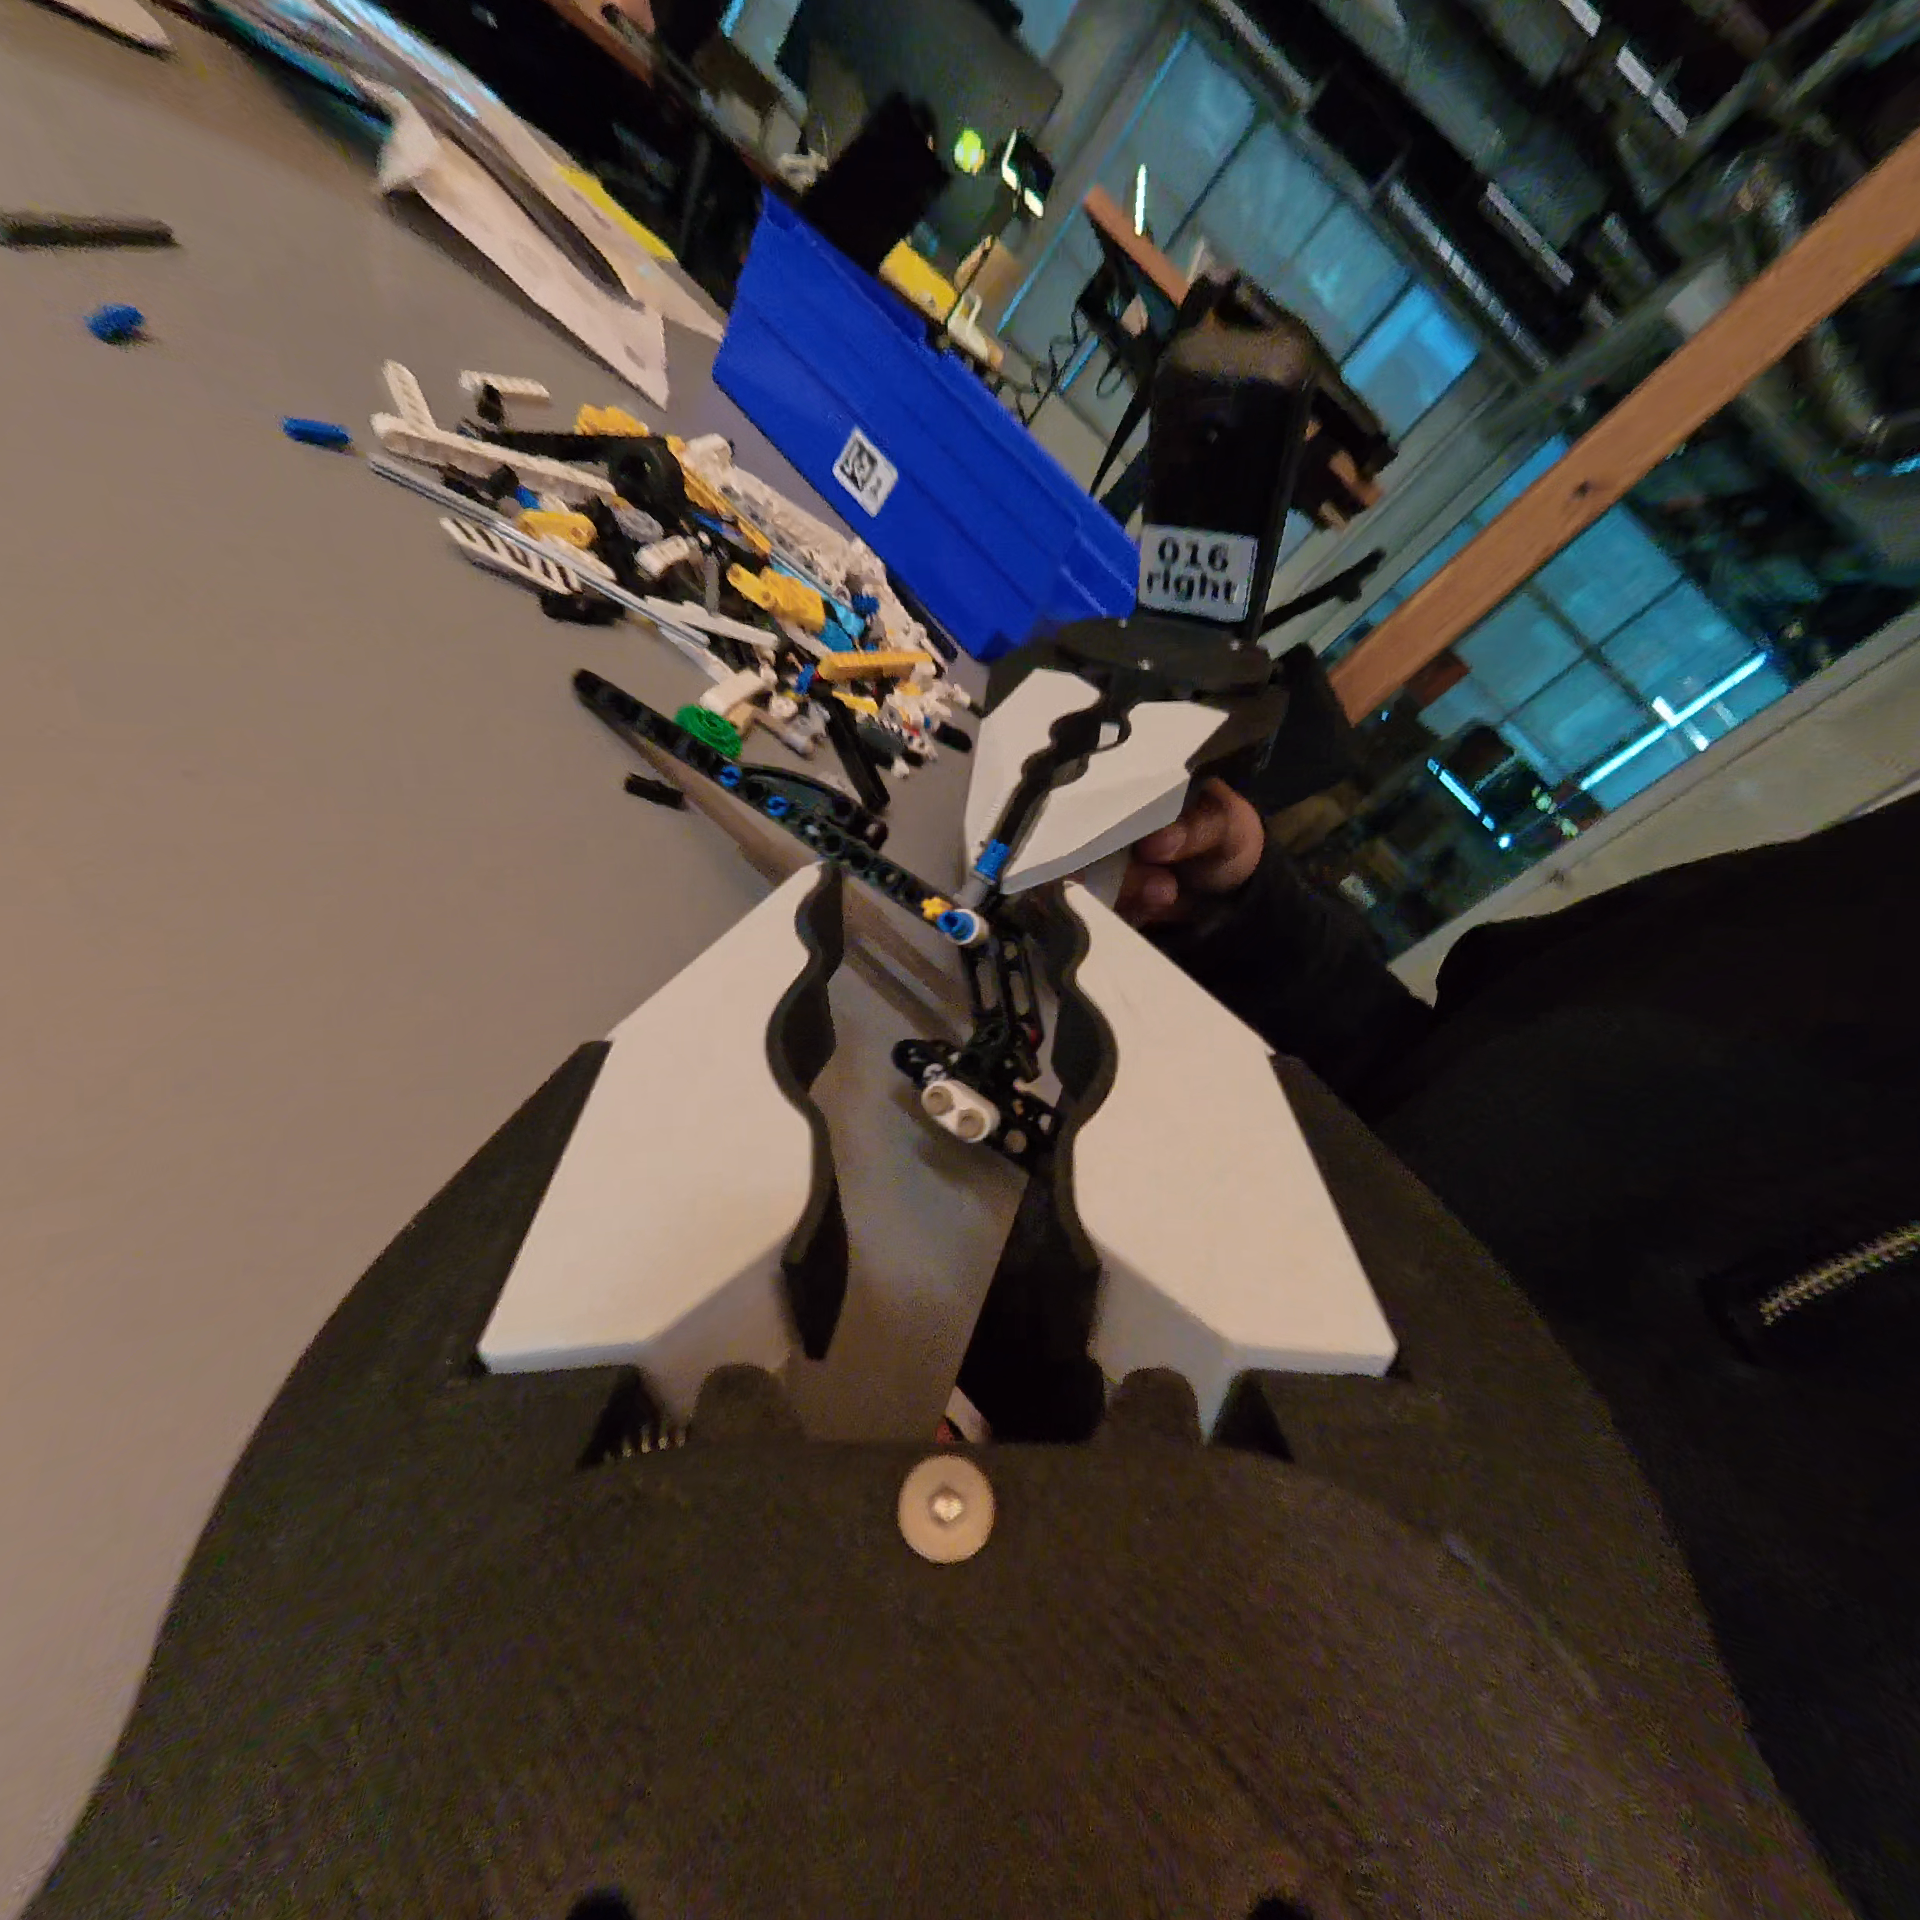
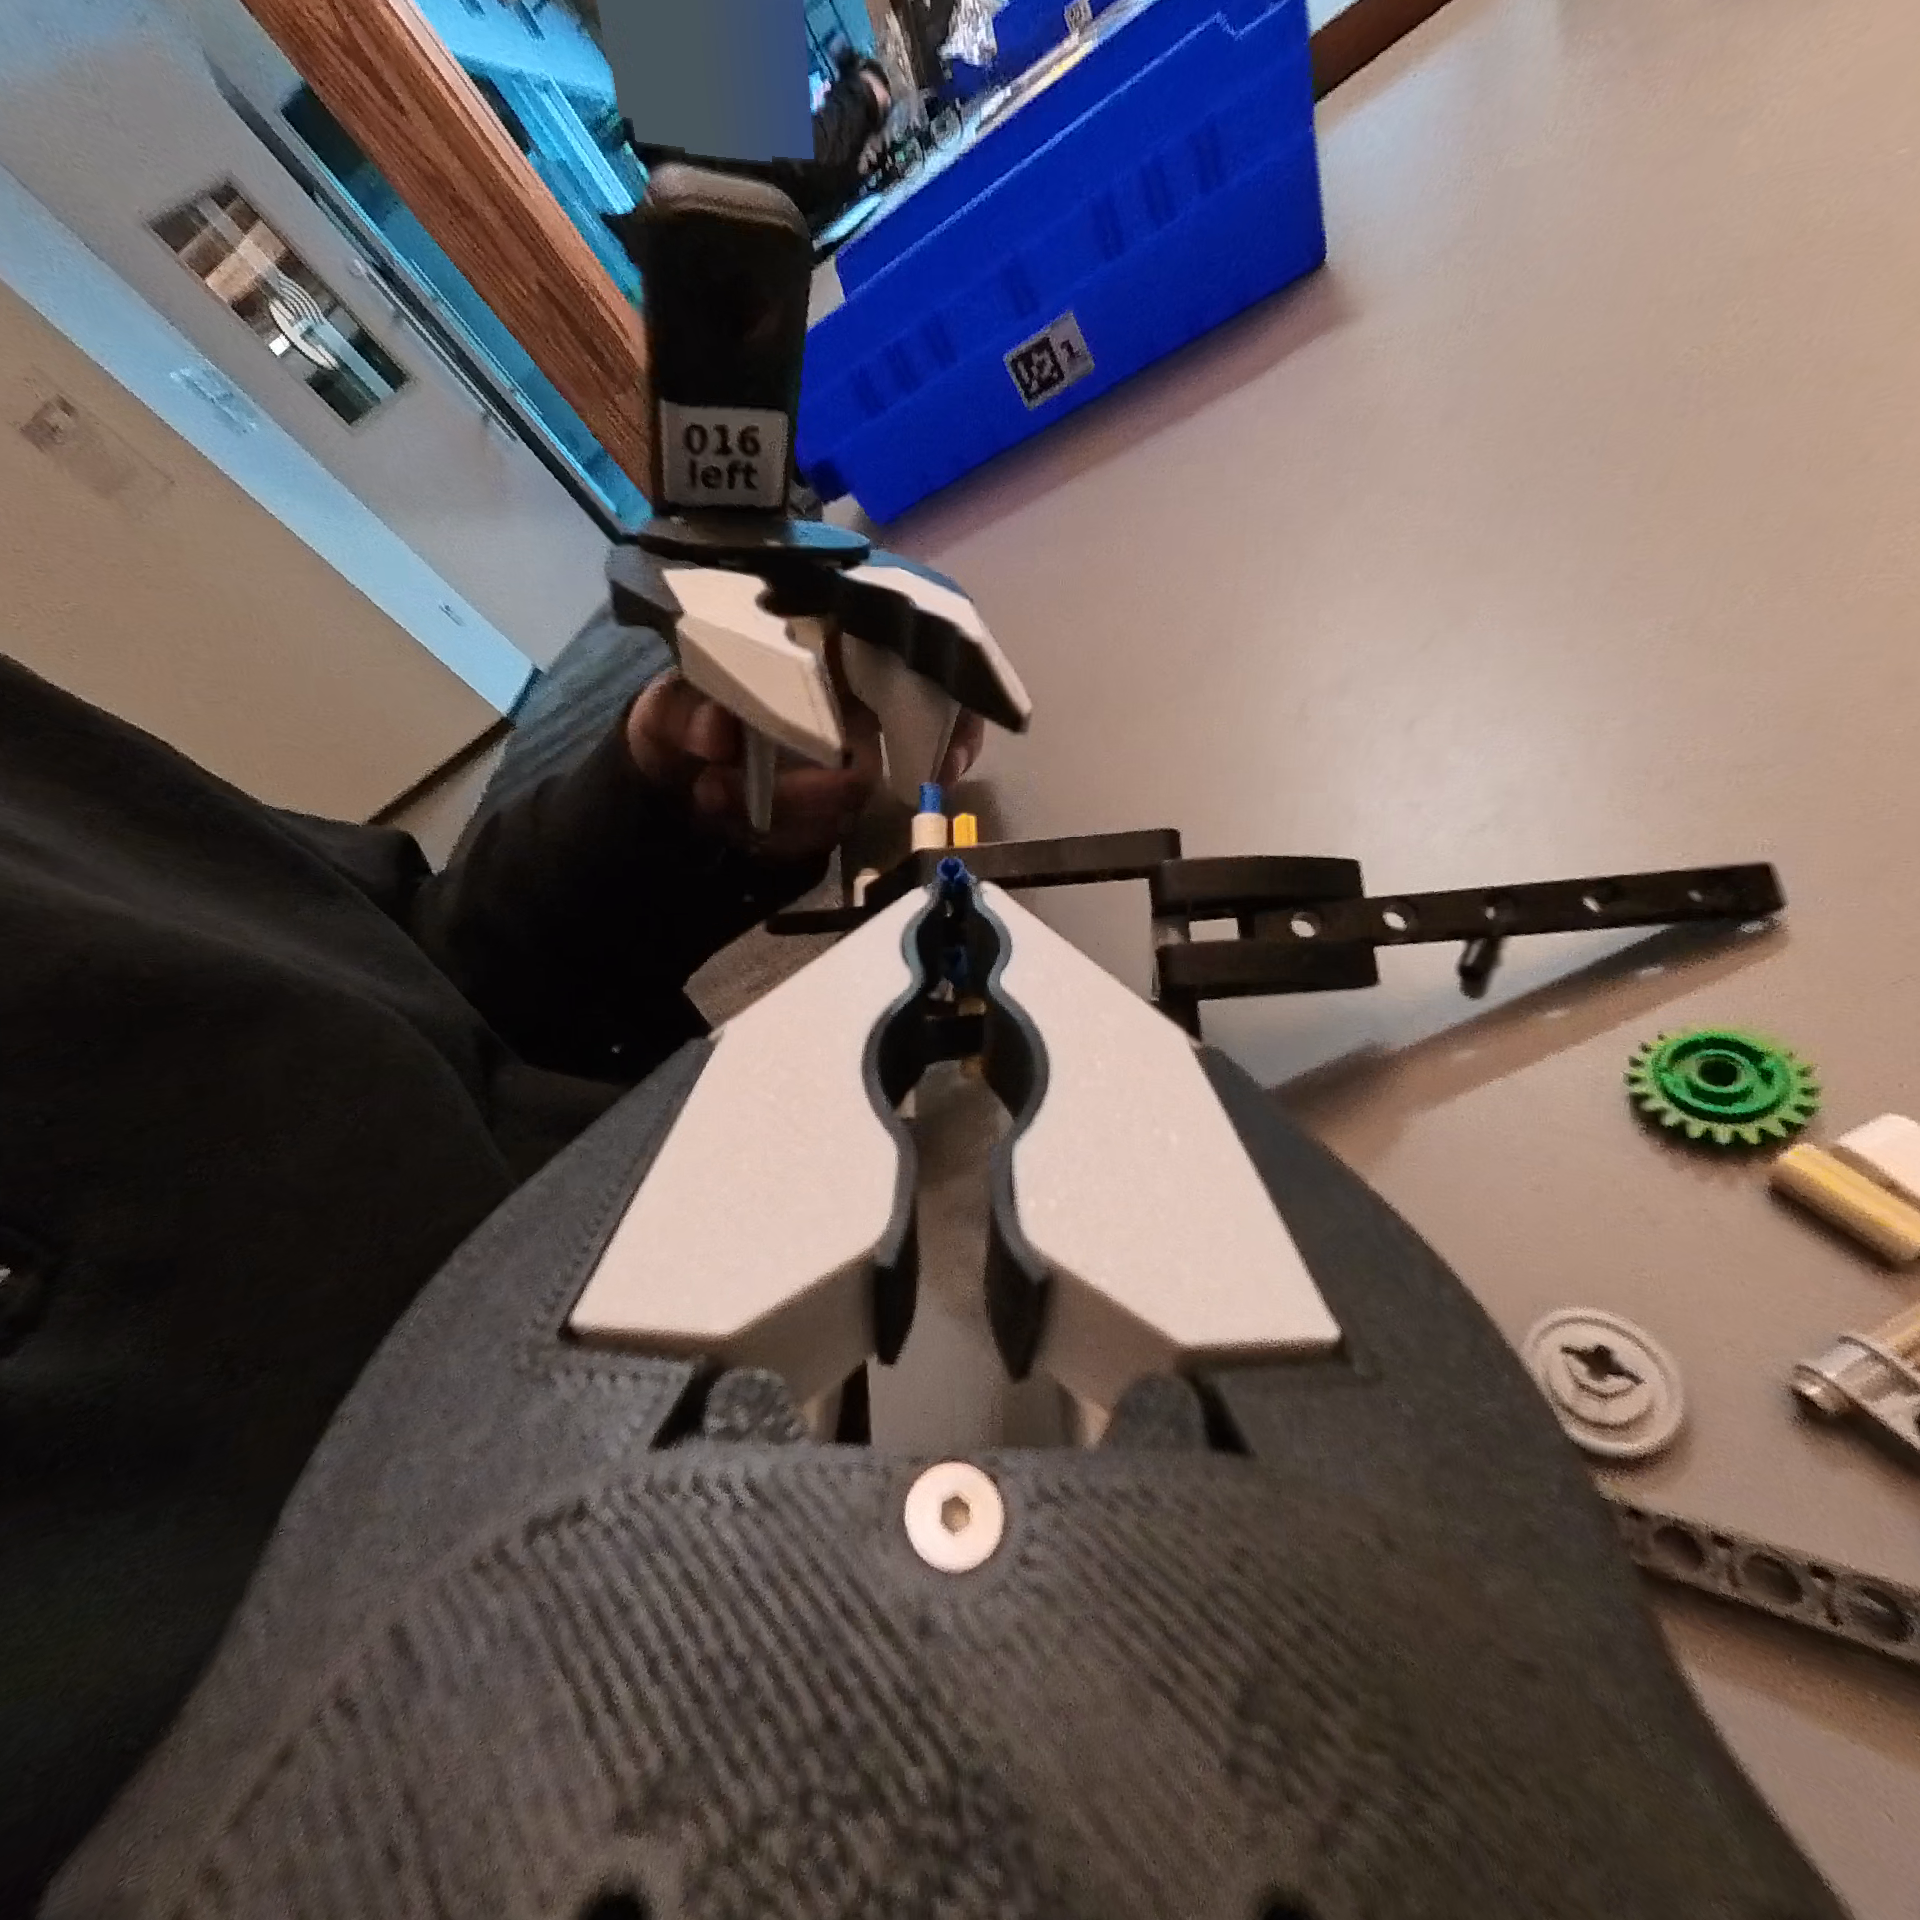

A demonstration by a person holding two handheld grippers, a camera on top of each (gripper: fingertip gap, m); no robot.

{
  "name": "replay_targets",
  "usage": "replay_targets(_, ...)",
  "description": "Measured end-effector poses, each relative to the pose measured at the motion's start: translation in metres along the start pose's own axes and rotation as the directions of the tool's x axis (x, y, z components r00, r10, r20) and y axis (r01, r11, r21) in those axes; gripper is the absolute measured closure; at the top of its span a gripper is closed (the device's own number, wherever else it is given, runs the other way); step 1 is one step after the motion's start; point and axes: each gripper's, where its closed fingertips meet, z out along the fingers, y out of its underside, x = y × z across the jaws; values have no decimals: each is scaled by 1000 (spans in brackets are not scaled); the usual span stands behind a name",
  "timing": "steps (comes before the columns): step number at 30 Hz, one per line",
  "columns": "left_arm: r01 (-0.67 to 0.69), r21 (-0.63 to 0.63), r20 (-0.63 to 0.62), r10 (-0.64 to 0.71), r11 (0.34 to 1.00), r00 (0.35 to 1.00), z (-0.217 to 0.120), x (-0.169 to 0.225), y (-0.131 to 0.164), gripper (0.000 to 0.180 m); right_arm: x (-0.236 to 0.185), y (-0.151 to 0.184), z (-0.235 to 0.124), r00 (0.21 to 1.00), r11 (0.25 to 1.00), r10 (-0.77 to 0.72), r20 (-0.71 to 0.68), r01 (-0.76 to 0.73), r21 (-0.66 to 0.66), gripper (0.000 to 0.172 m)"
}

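A black beam assembly (image 1: 1003,997) lies on the grey table (image 1: 260,831), with a white connector (image 1: 961,1110) and a blue pin in a white bush (image 1: 961,925) on it. My left gripper (image 1: 945,894) is open around it; the assembly lies next to one finger and the other finger stands apart. In the right wrist view the left gripper (image 2: 883,769) hovers just above the bush (image 2: 928,821) and a yellow peg (image 2: 964,828). My right gripper (image 2: 951,894) is shut on a small blue pin (image 2: 951,881), right at the assembly (image 2: 1091,857). It also shows in the left wrist view (image 1: 997,868).
A blue bin (image 1: 914,436) stands behind a pile of loose bricks (image 1: 675,551). A green gear (image 2: 1720,1086), a grey disc (image 2: 1605,1382) and a grey beam (image 2: 1766,1590) lie to the right. A long black beam (image 2: 1507,914) extends from the assembly. A person's dark sleeve is close by. Left and right tips are no more than a few centimetres apart.
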Motion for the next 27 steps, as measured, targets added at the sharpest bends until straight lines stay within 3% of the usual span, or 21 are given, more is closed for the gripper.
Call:
replay_targets(6, 104, 84, -29, -102, 991, 994, -20, -14, -19, 161, -6, -19, -1, 994, 993, 59, 88, -67, 98, 172)
replay_targets(13, 46, -58, -89, -51, 997, 995, -5, -2, -1, 171, -18, -57, 3, 967, 957, 109, 231, -164, 237, 172)
replay_targets(20, 105, 175, -264, -56, 979, 963, -8, 20, -31, 176, -25, -73, 11, 929, 917, 155, 335, -261, 301, 172)
replay_targets(27, 157, 254, -272, -86, 954, 958, -13, 16, -41, 176, -22, -72, 16, 915, 894, 190, 356, -311, 323, 172)
